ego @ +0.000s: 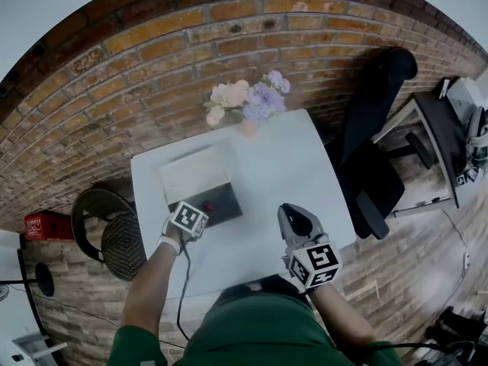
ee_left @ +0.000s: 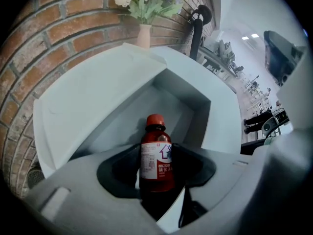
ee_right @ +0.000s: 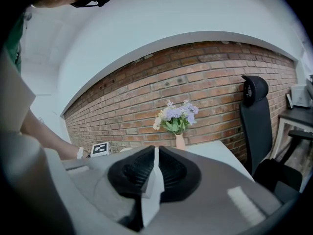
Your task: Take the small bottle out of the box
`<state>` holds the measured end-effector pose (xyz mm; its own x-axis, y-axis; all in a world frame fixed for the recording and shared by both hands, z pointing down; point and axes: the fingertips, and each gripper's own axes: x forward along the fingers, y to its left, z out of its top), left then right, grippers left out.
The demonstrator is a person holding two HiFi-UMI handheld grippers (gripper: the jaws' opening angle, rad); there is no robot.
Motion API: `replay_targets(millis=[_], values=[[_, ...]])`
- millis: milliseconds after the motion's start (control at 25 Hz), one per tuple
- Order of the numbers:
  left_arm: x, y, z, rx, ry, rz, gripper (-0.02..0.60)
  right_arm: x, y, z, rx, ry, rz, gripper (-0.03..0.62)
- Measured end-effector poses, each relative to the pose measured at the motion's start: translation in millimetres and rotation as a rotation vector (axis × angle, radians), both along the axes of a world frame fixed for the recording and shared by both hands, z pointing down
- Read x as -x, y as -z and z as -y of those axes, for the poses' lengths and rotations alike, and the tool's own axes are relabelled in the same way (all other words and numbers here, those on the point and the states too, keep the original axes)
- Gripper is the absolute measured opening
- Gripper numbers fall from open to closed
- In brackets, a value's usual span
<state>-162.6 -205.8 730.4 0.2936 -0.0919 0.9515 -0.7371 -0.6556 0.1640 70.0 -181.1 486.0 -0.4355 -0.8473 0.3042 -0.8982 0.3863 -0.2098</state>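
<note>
The small bottle [ee_left: 156, 160], dark red with a white label, is standing upright, squeezed between the fingers [ee_left: 195, 164] of my left gripper [ee_left: 157, 169]. It's right at the open box [ee_left: 198, 114], low by the near edge of the dark inside. I honestly can't tell if the base is touching the box floor. In the head view only its red cap [ego: 207, 207] pokes out beside the gripper's marker cube.

The box's pale lid [ego: 194, 175] stands open toward the brick wall [ego: 152, 59]. The box sits on the white worktop [ego: 282, 158], with a vase of flowers [ego: 247, 104] at the far edge.

My right gripper [ego: 299, 221] hangs over the near right part of the worktop, well apart from the box. Its fingers [ee_right: 132, 173] are pressed together with nothing in them. There's a black chair [ego: 374, 158] off to the right.
</note>
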Motion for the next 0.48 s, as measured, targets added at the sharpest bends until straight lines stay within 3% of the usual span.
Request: replay_targets(millis=[240,480], values=[[-2.0,20.0,9.4,-0.126,0.025,-0.064,0.215,10.2,0.9,1.9,-0.002,0.033,0.005,0.028],[7.1,42.2,7.5,-0.224,0.053,-0.081,0.212,25.5,1.3,2.6,-0.001,0.081,0.010,0.028]])
